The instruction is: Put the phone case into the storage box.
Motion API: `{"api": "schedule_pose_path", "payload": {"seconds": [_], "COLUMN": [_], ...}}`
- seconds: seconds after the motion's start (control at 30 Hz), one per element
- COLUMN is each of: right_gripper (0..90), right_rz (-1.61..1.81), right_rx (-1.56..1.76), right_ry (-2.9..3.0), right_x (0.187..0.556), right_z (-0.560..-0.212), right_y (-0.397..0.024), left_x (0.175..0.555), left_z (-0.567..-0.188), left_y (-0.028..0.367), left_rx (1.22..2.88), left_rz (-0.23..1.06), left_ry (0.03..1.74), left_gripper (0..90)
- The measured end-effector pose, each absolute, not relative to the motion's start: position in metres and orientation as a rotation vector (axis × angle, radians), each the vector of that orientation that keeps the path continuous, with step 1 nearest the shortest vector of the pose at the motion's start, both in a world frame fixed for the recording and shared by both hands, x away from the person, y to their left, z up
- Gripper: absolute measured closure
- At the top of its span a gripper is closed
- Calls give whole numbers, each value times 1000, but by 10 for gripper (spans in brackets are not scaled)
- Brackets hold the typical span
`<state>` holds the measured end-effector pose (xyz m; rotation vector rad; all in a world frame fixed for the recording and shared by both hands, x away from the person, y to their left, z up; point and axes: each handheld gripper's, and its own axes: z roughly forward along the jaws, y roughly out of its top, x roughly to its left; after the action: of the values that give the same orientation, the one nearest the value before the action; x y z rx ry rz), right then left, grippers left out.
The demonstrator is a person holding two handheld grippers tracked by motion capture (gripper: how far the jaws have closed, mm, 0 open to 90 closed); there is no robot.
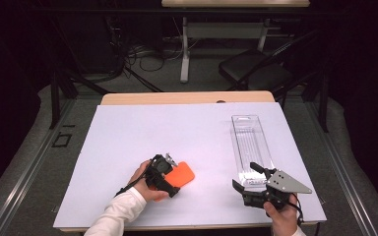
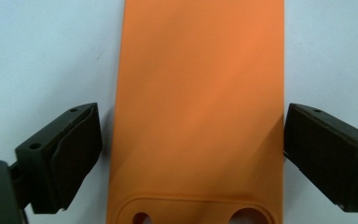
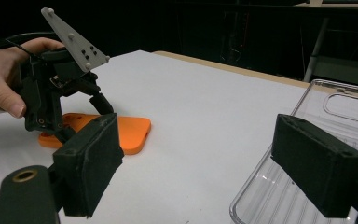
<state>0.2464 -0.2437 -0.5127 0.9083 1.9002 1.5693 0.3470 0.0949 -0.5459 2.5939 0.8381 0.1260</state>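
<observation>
Flat orange phone case (image 2: 198,112), apparently matte

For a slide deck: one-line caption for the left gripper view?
Left tool poised with open jaws straddling an orange phone case lying flat on the white table.

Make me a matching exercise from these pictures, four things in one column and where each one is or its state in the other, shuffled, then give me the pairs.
1 orange phone case
2 clear plastic tray
3 left gripper
4 right gripper

A jaws open at the near end of the tray
B lies flat near the table's front edge, left of centre
C lies lengthwise on the table's right side
D jaws either side of the orange case, left pad clear of it

Pairs: 1-B, 2-C, 3-D, 4-A
</observation>
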Motion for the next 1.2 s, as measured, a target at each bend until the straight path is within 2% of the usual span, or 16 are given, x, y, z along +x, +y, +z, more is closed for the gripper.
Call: {"api": "schedule_pose_path", "payload": {"seconds": [0.27, 0.4, 1.2], "right_gripper": [150, 150, 150], "right_rz": [1565, 1563, 1561], "right_rx": [911, 913, 917], "right_ry": [1906, 1908, 1911], "right_x": [246, 246, 246], "right_z": [-513, -513, -513], "right_y": [-244, -244, -244], "left_x": [346, 344, 345], "left_z": [-545, -543, -541], "left_y": [95, 95, 97], "left_rx": [2596, 2593, 2609], "left_rz": [138, 134, 145], "left_ry": [830, 819, 817], "left_gripper": [86, 143, 154]}}
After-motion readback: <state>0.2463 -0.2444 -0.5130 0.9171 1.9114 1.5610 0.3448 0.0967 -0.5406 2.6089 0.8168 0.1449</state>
